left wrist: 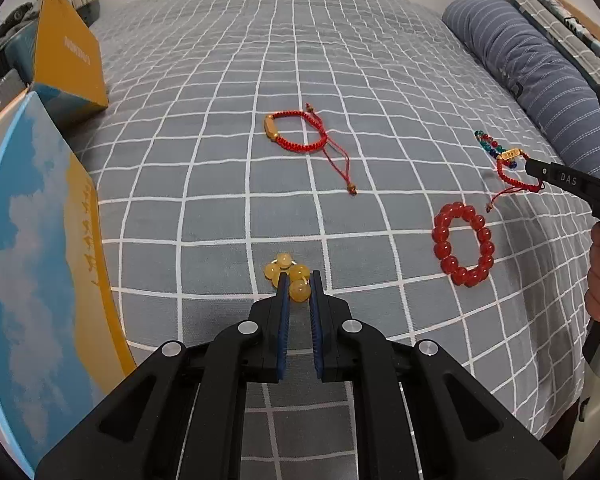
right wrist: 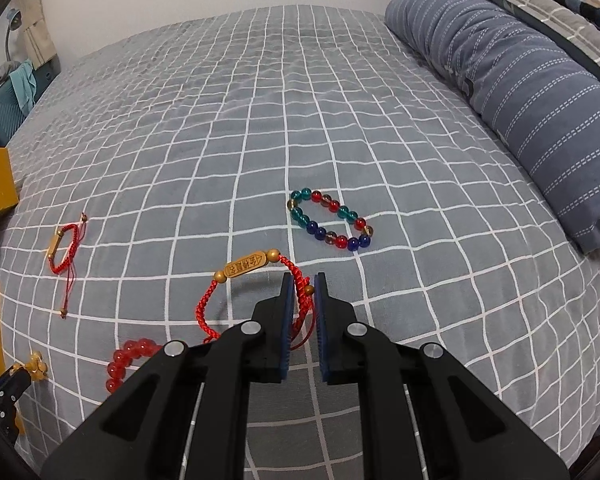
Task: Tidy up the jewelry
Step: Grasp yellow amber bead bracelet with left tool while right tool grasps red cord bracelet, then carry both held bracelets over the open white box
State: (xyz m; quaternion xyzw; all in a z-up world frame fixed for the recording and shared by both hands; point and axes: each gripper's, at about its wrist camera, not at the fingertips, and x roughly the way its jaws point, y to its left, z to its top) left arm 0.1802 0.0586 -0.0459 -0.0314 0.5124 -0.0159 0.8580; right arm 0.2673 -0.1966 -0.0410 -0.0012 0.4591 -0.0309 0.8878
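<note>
In the left wrist view my left gripper (left wrist: 299, 280) is shut on a yellow bead bracelet (left wrist: 287, 274) bunched at its tips, on the checked bedspread (left wrist: 220, 168). A red cord bracelet with a gold tube (left wrist: 296, 131) lies ahead. A red bead bracelet (left wrist: 463, 245) lies to the right. In the right wrist view my right gripper (right wrist: 304, 282) is shut on a red cord bracelet with a wooden tag (right wrist: 256, 292), held a little above the bed. A multicoloured bead bracelet (right wrist: 329, 219) lies just beyond it.
A blue and yellow box lid (left wrist: 40, 248) stands at the left, with a yellow box (left wrist: 70, 52) behind it. A blue striped pillow (right wrist: 512, 92) lies along the right side. The bed's edge runs along the bottom right.
</note>
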